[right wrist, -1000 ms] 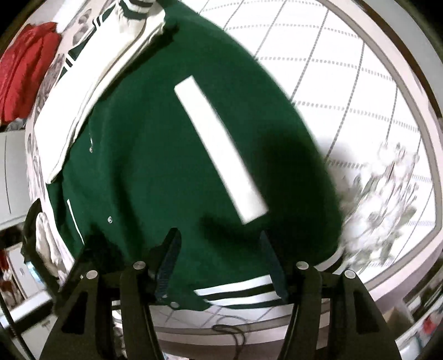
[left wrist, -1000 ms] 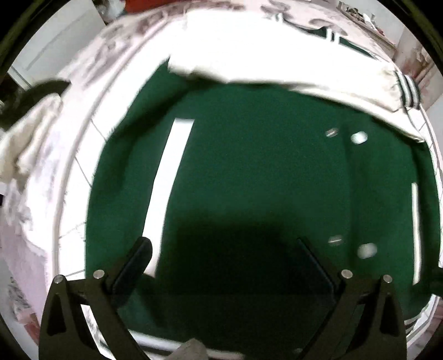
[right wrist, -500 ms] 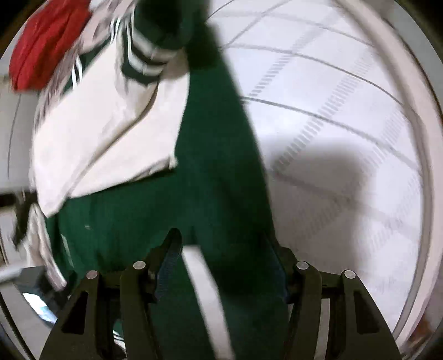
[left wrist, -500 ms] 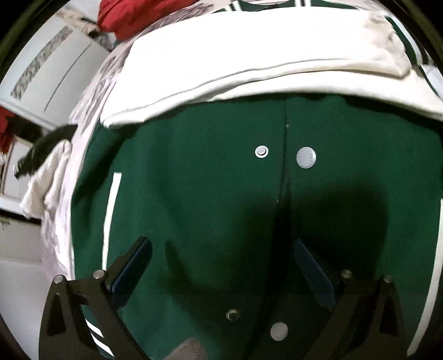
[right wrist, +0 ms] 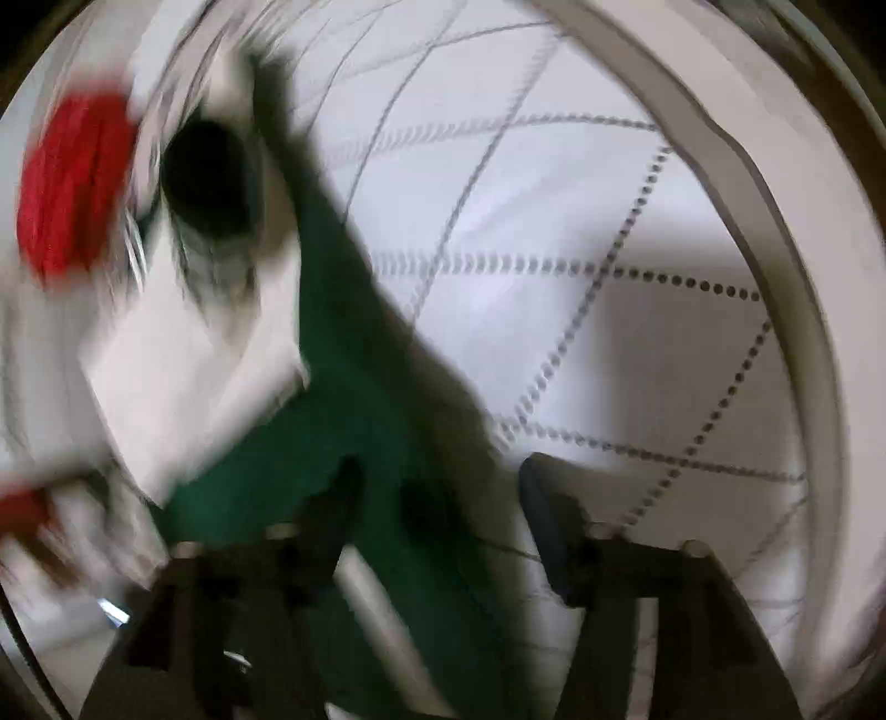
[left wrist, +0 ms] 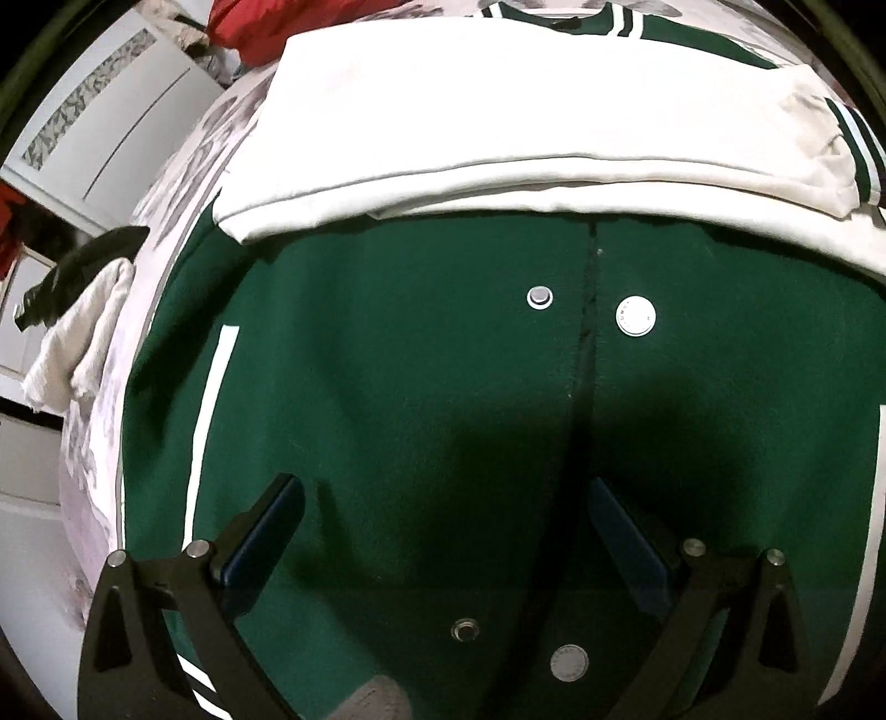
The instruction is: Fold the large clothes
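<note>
A dark green varsity jacket [left wrist: 421,387] with white sleeves [left wrist: 526,127] lies front-up on the bed, sleeves folded across its chest. Silver snap buttons [left wrist: 635,316] run along its front opening. My left gripper [left wrist: 446,498] is open and empty, hovering just above the jacket's lower front over the opening. In the blurred right wrist view the jacket's green side [right wrist: 354,387] and a white sleeve [right wrist: 183,354] run up the left. My right gripper [right wrist: 437,487] is open and empty at the jacket's right edge, over the quilted bedspread [right wrist: 637,249].
A red garment [left wrist: 288,27] lies beyond the collar and shows in the right wrist view [right wrist: 66,183]. A white towel [left wrist: 83,332] and a dark cloth [left wrist: 83,266] hang at the bed's left edge. White cabinet doors [left wrist: 111,111] stand at the far left.
My left gripper has moved right from the jacket's left pocket stripe to over the front opening. My right gripper has swung up along the jacket's right edge towards the sleeves; its view is now blurred.
</note>
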